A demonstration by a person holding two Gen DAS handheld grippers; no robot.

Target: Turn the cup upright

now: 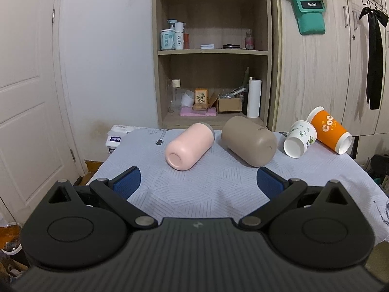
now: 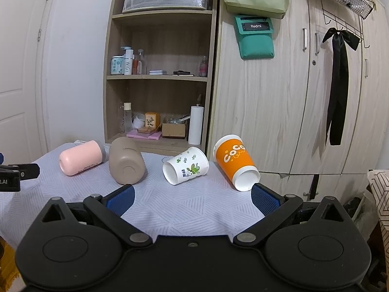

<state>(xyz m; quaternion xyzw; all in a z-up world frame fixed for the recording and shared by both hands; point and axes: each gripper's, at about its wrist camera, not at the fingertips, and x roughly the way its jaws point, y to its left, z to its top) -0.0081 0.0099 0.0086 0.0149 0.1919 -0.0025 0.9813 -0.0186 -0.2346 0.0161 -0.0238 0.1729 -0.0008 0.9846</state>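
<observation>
Four cups lie on their sides on the cloth-covered bench [image 1: 218, 194]: pink cup [image 1: 188, 146], taupe cup [image 1: 250, 141], white leaf-print cup [image 2: 186, 165], orange cup [image 2: 234, 161]. Left hand-held gripper [image 1: 198, 182] and right hand-held gripper [image 2: 192, 198] hover near them, both spread and holding nothing.

Both wrist views face the shelf [image 1: 211, 51] across the table [image 2: 194, 209], sharing four cups.
</observation>
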